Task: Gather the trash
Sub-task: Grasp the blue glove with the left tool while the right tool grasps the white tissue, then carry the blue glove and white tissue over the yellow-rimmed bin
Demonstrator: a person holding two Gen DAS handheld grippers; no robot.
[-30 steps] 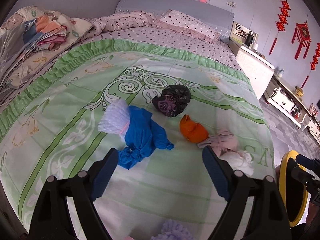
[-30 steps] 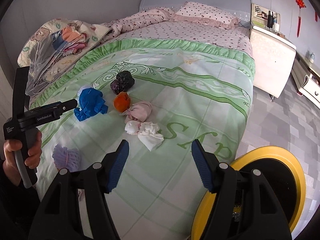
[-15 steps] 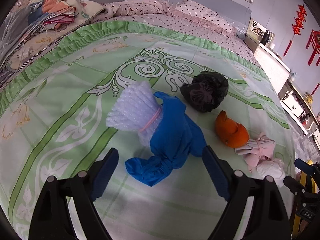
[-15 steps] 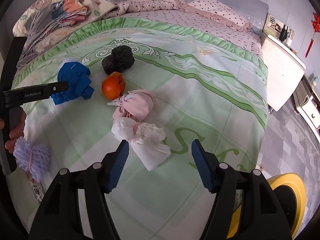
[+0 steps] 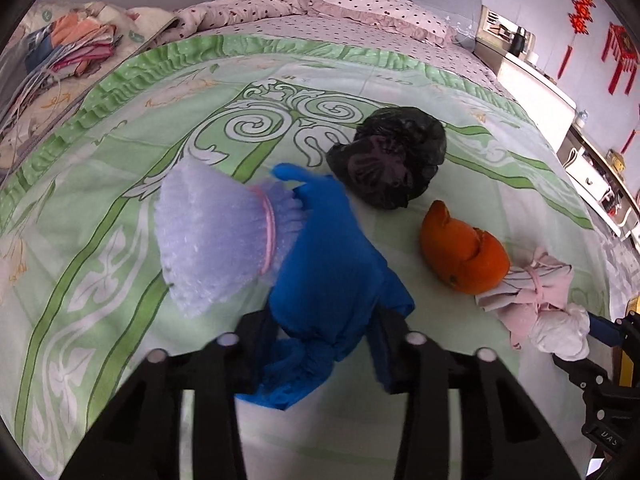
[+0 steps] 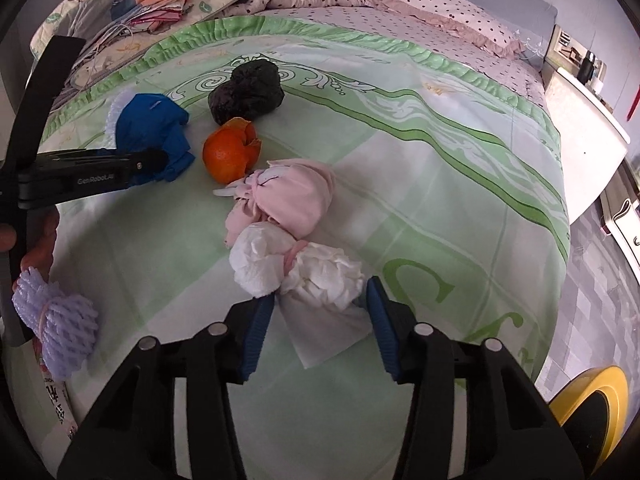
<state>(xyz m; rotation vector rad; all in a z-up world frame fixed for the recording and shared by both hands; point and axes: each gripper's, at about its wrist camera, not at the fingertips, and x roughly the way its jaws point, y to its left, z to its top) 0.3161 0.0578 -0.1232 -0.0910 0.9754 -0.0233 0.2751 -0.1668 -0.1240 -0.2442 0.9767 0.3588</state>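
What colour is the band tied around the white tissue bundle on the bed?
Pink. The band around the white tissue bundle shows best in the right wrist view.

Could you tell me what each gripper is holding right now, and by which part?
The left gripper is closing on the crumpled blue plastic bundle at its knotted near end; the right gripper is closing around the white tissue wad, near edge.

Soft, even daylight, faint shadows, strong fisheye bending with dark corners, slight motion blur up close.

The bed's green cover is smooth printed cloth. The blue bag and black bag are thin plastic, the white wad crumpled paper, the orange peel matt.
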